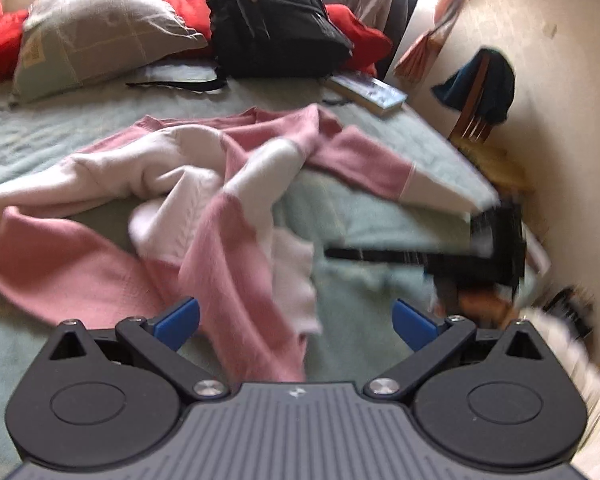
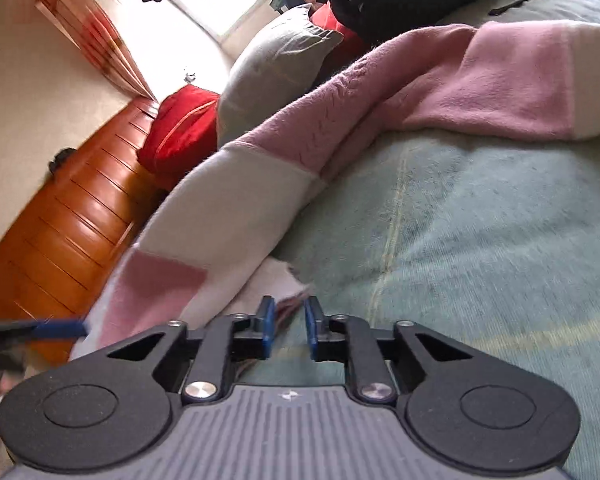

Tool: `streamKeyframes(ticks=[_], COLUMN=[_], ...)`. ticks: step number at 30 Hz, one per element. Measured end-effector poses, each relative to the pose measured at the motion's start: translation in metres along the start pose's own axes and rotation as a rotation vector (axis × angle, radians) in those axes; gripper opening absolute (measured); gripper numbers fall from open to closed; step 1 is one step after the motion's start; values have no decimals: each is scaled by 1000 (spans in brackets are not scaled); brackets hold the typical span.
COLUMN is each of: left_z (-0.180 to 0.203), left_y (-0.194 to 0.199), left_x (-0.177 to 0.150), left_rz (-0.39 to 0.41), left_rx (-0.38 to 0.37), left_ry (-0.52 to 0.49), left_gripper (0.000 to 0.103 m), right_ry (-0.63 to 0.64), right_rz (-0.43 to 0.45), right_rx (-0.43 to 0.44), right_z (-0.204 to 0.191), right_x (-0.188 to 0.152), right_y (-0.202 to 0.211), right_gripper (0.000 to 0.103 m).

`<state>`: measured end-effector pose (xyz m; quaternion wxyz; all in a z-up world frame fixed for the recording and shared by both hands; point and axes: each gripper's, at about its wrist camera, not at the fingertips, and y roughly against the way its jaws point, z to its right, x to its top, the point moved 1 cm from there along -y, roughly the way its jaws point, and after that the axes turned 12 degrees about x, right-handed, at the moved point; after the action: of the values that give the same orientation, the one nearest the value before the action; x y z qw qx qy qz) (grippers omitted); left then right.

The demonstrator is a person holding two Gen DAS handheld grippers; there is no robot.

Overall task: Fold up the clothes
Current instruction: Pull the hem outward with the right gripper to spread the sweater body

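Bed: sweater crumpled; your left gripper gapes wide, right gripper narrowly pinches its cuff, which may slip.

The left tongs hang with their blue pads spread wide, nothing between them. The right tongs have their pads drawn close together, a narrow gap left, pinching a cloth edge; from the left wrist camera they appear blurred.
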<state>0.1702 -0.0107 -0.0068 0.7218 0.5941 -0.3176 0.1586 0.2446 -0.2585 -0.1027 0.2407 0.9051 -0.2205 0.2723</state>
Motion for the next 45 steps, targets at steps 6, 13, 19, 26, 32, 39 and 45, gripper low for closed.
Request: streamKeyframes(ticks=[6, 13, 19, 26, 32, 39, 45], left_z=[-3, -19, -18, -14, -14, -18, -20], left_y=[10, 2, 0, 0, 2, -8, -10], left_x=[-34, -42, -41, -46, -50, -52, -55], left_rz=[21, 13, 18, 12, 7, -16, -26], left_rx=[71, 72, 74, 61, 61, 57, 54], left_ry=[22, 120, 114, 115, 118, 138, 145], left_gripper=[102, 102, 102, 102, 102, 102, 102], right_ry=[48, 220, 238, 308, 472, 469, 422], right_rz=[-27, -138, -194, -179, -173, -174, -121], right_rx=[-3, -29, 15, -15, -64, -83, -61], right_z=[10, -14, -12, -17, -51, -49, -46], right_x=[25, 16, 2, -1, -10, -12, -8], right_y=[-29, -69, -55, -54, -58, -67, -65], right_gripper=[43, 44, 31, 32, 32, 32, 18])
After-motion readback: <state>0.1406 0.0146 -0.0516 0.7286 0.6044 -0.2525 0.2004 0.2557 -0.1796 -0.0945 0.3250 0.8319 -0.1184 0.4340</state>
